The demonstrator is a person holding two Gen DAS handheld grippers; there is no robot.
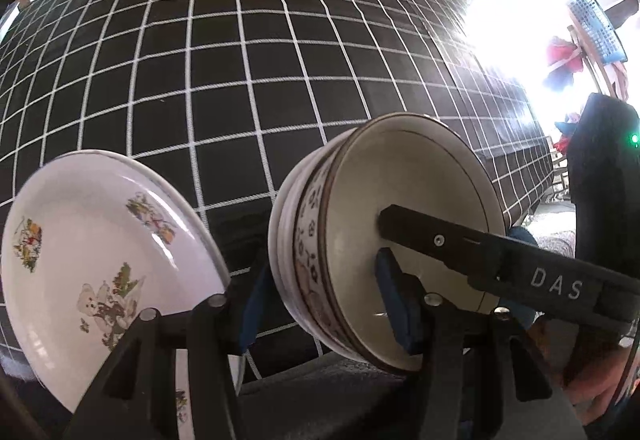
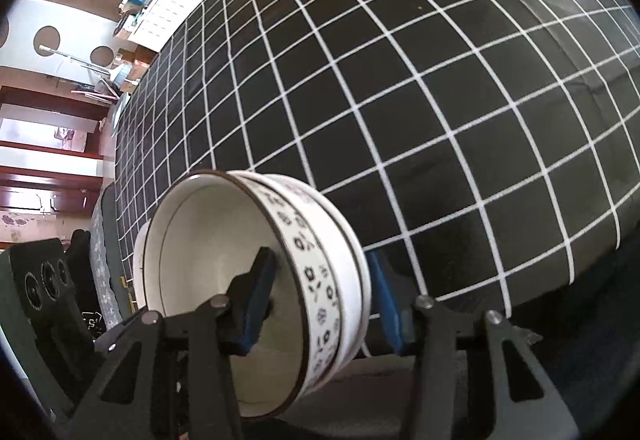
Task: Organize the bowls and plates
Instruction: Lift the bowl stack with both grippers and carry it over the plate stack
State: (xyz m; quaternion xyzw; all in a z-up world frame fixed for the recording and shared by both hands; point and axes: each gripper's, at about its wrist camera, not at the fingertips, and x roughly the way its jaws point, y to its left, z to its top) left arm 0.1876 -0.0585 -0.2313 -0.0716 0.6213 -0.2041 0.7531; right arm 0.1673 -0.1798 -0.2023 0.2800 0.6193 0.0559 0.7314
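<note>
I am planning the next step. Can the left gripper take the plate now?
Probably not: the bowl stack sits inside the left gripper, and the plate lies outside it.

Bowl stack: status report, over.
Right hand-held gripper shut on bowl stack, tipped sideways. Left hand-held gripper straddles same stack, grip unclear. Plate close beside it.

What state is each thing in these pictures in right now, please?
Stacked bowls: nested, tipped on their side, gripped across the wall.
Plate: tilted steeply, beside the left gripper's fingers; whether it is gripped cannot be told.
Right gripper: shut on the stacked bowls, one finger inside, one outside.
Left gripper: jaws astride the bowls' wall; contact cannot be told.
Checked tablecloth: spread flat over the table.
</note>
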